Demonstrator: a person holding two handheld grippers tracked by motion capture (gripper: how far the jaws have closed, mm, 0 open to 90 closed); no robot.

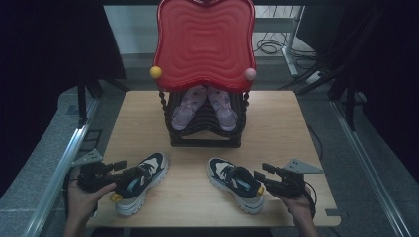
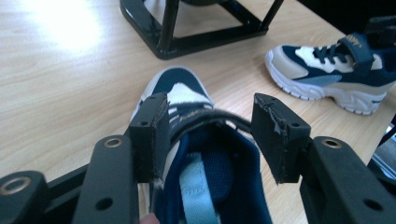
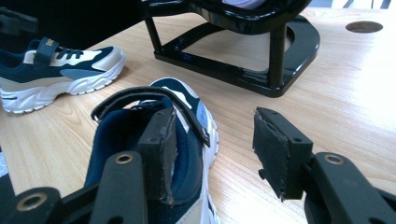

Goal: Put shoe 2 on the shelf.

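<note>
At table front, 6 o'clock:
L gripper: jaws gaping, straddling left sneaker collar.
R gripper: also gaping, one jaw sitting inside right sneaker.
tip: prob seating deeper b4 squeezing.

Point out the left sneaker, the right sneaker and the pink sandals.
left sneaker [image 1: 141, 181]: high view, on its side panel.
right sneaker [image 1: 236, 183]: high view, on its tongue.
pink sandals [image 1: 205, 106]: high view, between the pair, at the inner straps.
</note>
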